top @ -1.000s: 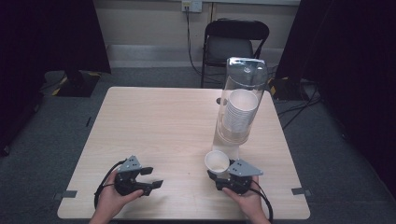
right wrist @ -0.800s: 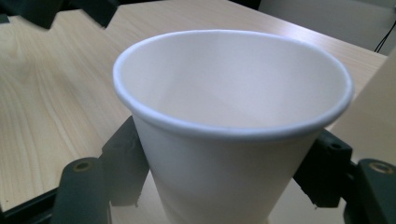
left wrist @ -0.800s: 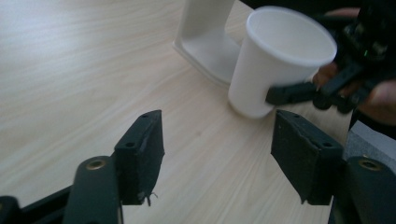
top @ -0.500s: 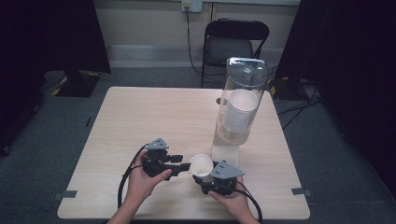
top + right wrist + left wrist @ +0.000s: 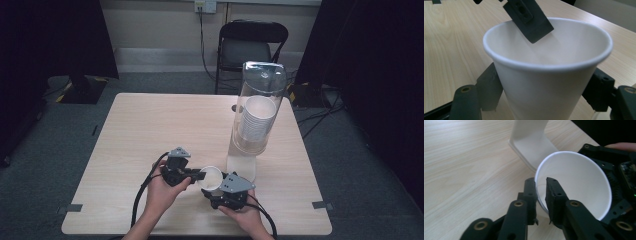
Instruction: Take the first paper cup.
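A white paper cup is held near the table's front edge between both grippers. My left gripper comes in from the left and pinches the cup's rim, one jaw inside and one outside; its jaws have just been closing on the rim. In the left gripper view the left gripper sits shut on the thin wall. My right gripper holds the cup's body from below, a jaw at each side; its jaws have just been opening a little with the cup still between them.
A clear tube dispenser with a stack of cups stands on a white base just right of the grippers. The wooden table spreads to the left and back. A black chair stands beyond the far edge.
My left gripper has moved right to the cup and closed on its rim. The right gripper has carried the cup left, away from the dispenser's base.
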